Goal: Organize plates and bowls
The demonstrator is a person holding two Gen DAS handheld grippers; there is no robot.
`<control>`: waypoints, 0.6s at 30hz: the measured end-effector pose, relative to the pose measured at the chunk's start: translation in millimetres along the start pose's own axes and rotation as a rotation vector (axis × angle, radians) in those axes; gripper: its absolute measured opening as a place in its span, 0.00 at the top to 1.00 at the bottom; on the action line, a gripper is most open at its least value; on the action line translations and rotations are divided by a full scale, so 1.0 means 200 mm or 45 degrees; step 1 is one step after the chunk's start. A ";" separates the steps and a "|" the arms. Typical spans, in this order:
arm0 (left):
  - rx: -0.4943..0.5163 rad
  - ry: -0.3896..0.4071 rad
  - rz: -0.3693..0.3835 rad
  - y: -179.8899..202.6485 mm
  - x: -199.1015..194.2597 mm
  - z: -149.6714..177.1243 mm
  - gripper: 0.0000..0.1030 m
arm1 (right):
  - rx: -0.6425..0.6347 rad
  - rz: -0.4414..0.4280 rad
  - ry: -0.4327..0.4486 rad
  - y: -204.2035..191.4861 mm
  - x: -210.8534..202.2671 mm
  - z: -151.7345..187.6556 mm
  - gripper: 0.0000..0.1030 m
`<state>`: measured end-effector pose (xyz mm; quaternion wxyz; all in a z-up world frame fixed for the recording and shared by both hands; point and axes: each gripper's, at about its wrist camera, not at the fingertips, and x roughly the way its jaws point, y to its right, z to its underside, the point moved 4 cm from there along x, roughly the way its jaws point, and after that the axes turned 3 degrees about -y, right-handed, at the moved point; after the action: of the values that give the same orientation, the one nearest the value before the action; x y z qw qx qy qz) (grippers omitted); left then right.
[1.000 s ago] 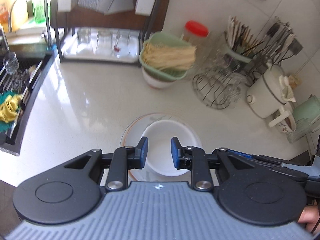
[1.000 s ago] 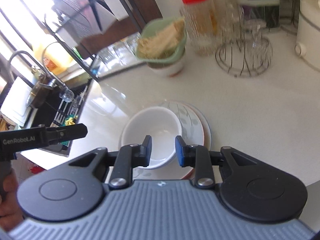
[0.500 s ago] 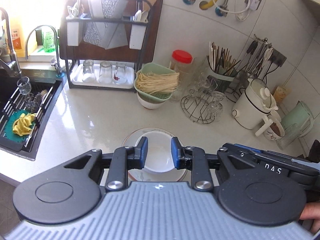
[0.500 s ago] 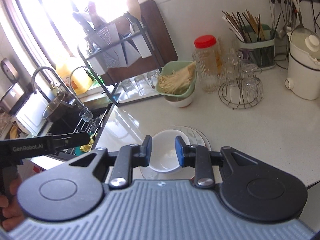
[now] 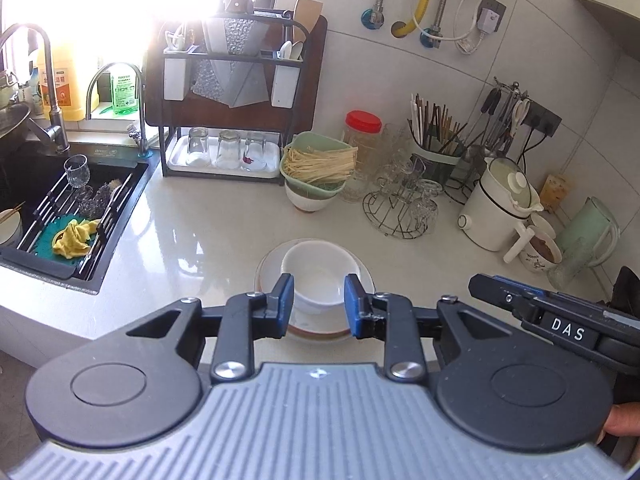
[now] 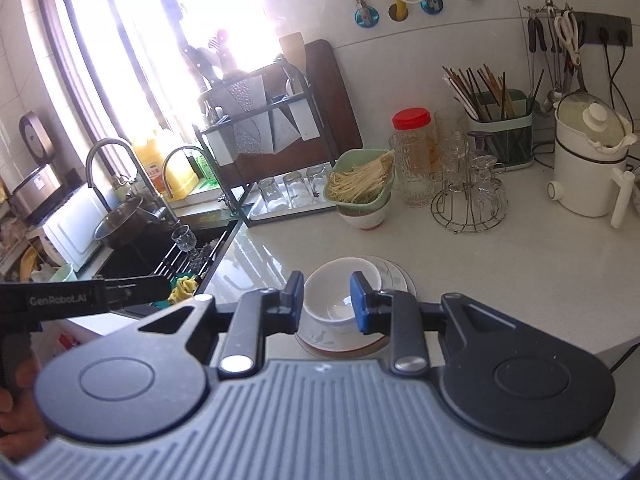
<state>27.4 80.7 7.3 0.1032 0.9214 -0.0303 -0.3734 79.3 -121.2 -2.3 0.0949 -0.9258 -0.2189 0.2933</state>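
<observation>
Left wrist view: the left gripper [image 5: 316,302] hangs low at centre, fingers narrowly parted and empty, above the white bowl [image 5: 320,276] on its plate [image 5: 267,268].

Right wrist view: the right gripper [image 6: 326,302] likewise, narrow and empty, bowl and plate at lower centre.

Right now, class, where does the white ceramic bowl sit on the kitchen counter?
In both wrist views the white ceramic bowl sits on a round white plate near the pale counter's front edge, to the right of the black sink and nearer the camera than the green noodle basket.
</observation>
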 end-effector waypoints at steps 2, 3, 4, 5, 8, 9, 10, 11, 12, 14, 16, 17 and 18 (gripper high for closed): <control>0.000 -0.001 0.005 0.00 -0.03 0.05 0.69 | 0.002 0.005 0.007 -0.01 -0.04 0.03 0.71; 0.000 -0.003 0.006 0.00 -0.05 0.07 0.69 | 0.005 0.007 0.011 -0.01 -0.05 0.04 0.71; -0.002 -0.003 0.006 0.00 -0.06 0.09 0.69 | 0.007 0.012 0.016 -0.02 -0.07 0.06 0.71; -0.003 -0.001 0.005 0.00 -0.07 0.11 0.69 | 0.010 0.016 0.023 -0.02 -0.09 0.08 0.71; -0.006 0.009 -0.003 0.00 -0.11 0.18 0.67 | 0.009 0.027 0.044 -0.04 -0.14 0.12 0.71; -0.005 0.013 -0.012 0.00 -0.12 0.20 0.65 | 0.005 0.032 0.050 -0.04 -0.16 0.14 0.71; -0.002 0.017 -0.018 0.00 -0.14 0.22 0.63 | 0.002 0.036 0.054 -0.04 -0.17 0.16 0.71; 0.002 0.018 -0.020 0.00 -0.15 0.24 0.63 | -0.002 0.038 0.057 -0.04 -0.19 0.17 0.71; 0.008 0.020 -0.017 0.00 -0.16 0.26 0.61 | -0.009 0.038 0.063 -0.04 -0.20 0.19 0.71; 0.011 0.021 -0.021 0.00 -0.17 0.30 0.57 | -0.025 0.050 0.074 -0.04 -0.23 0.22 0.70; 0.028 0.026 -0.047 0.00 -0.18 0.33 0.54 | -0.029 0.063 0.087 -0.03 -0.25 0.25 0.56; 0.038 0.029 -0.061 0.00 -0.19 0.35 0.53 | -0.028 0.072 0.096 -0.03 -0.26 0.27 0.52; 0.041 0.033 -0.070 0.00 -0.20 0.36 0.48 | -0.029 0.081 0.103 -0.02 -0.26 0.28 0.42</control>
<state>-51.5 73.5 -16.8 0.0787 0.9282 -0.0096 -0.3637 6.2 -139.0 -19.9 0.0838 -0.9444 -0.1887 0.2560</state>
